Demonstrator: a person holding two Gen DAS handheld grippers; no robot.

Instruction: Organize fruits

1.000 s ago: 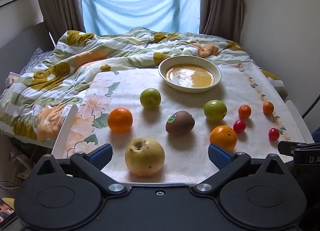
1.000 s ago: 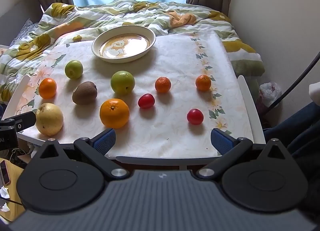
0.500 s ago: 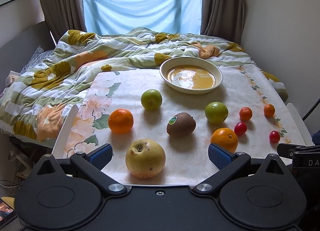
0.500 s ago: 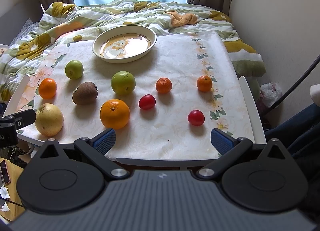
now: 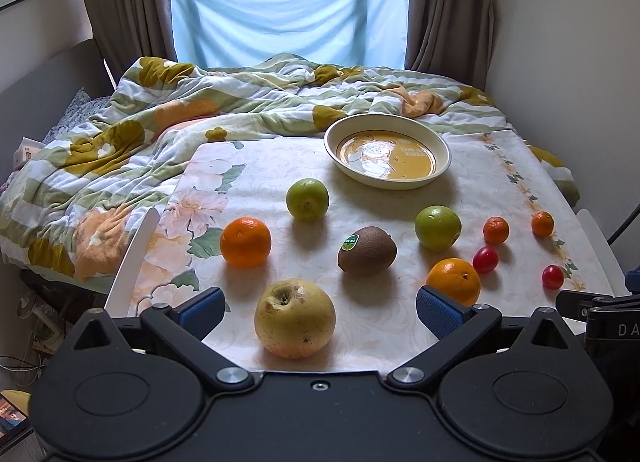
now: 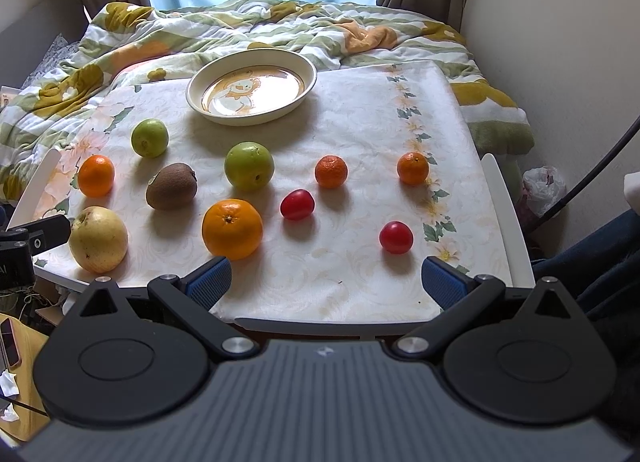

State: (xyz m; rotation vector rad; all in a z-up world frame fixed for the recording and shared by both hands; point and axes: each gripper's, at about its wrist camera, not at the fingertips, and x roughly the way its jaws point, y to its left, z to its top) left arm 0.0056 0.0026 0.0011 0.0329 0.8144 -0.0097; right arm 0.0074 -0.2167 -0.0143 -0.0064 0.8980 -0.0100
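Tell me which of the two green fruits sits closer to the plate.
The smaller green fruit, far left beside the plate. The bigger green fruit sits nearer the middle, next to the kiwi.

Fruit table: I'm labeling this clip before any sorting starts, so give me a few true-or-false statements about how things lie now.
1. The plate holds no fruit. True.
2. The left tongs grip the pear. False: they are open, and the pear lies on the table between the pads.
3. The kiwi carries a green sticker. True.
4. Three cherry tomatoes lie on the table. False: only two, one nearer the middle, one nearer the right tongs.
5. The right tongs are open. True.
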